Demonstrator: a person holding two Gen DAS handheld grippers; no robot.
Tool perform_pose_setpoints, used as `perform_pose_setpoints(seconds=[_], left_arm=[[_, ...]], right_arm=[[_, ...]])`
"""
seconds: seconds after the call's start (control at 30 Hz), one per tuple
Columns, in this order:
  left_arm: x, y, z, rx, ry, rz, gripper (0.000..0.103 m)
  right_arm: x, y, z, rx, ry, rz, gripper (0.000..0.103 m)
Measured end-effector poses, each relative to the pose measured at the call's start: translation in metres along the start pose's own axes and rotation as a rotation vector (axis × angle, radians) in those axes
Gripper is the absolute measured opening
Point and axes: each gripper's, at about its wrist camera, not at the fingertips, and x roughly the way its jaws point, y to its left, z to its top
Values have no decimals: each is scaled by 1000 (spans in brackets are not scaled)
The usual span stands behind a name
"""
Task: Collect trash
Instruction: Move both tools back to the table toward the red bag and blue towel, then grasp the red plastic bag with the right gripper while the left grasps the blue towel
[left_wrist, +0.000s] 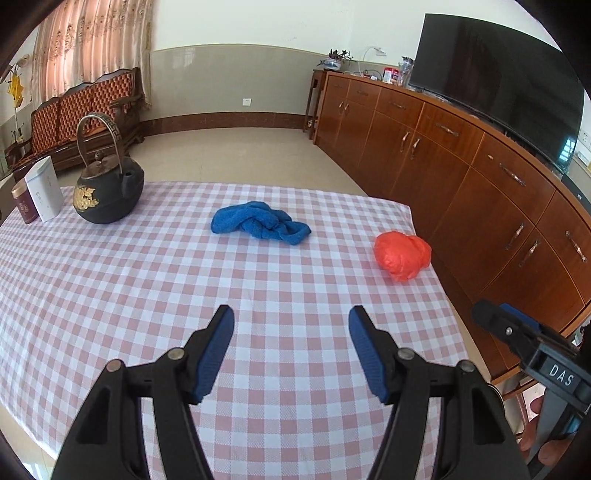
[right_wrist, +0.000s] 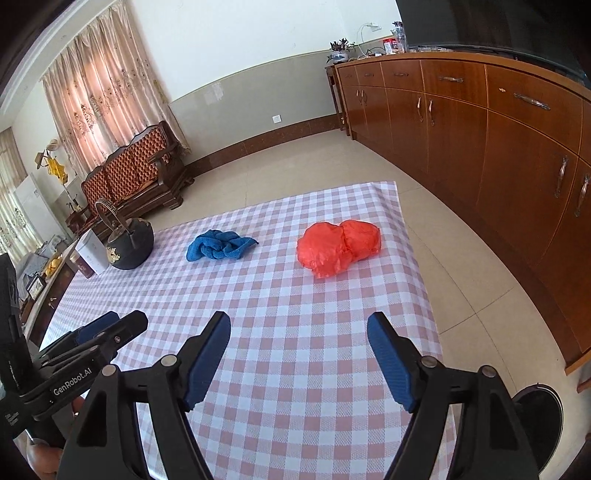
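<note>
Right wrist view: right gripper stood with jaws apart, nothing between them; crumpled red plastic bag lay ahead on the checked tablecloth (blue towel ahead-left). Left gripper likewise gaped empty.

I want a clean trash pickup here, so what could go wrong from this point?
The red plastic bag lies near the table's right edge; a nudge from the right hand-held gripper could push it off. It looks thin and crumpled, so open jaws may pinch the checked tablecloth too. The blue towel could be mistaken for trash.
</note>
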Motion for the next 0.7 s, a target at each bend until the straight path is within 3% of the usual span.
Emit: perform_pose_setpoints(seconds=[0.7], left_arm=[[93,19,36,-25,25,34,66]], right_arm=[[139,-36,46,88,105,-84,83]])
